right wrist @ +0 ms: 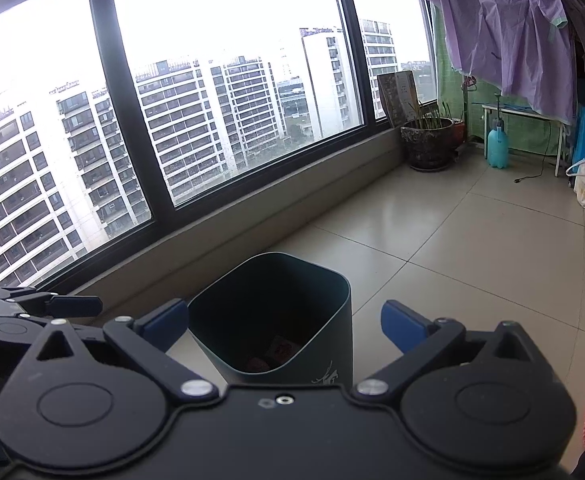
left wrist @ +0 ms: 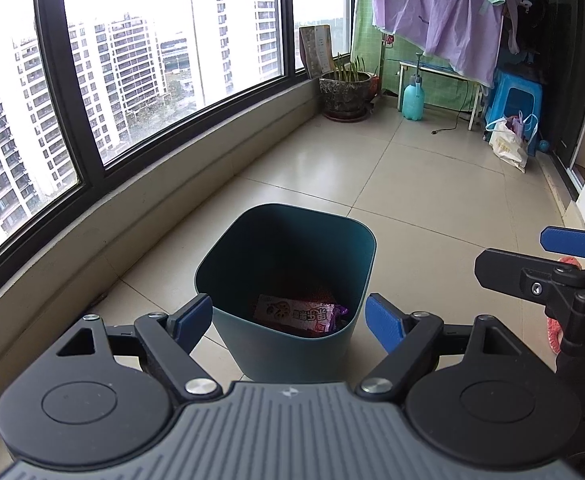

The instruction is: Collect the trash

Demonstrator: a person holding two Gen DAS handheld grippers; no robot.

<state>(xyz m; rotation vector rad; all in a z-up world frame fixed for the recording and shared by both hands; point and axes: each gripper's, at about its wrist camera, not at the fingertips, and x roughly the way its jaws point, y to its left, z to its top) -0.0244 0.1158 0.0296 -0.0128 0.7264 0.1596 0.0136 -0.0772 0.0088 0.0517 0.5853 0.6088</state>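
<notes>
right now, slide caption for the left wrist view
Open left gripper poised over a teal bin holding snack wrappers on a tiled balcony.

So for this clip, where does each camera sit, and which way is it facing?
Left wrist: on the left gripper, angled down at the teal bin; open fingers, right gripper at right.
Right wrist: on the right gripper, angled down at the bin; open fingers, left gripper at left.
Shared: bin, window, plant pot, spray bottle.
</notes>
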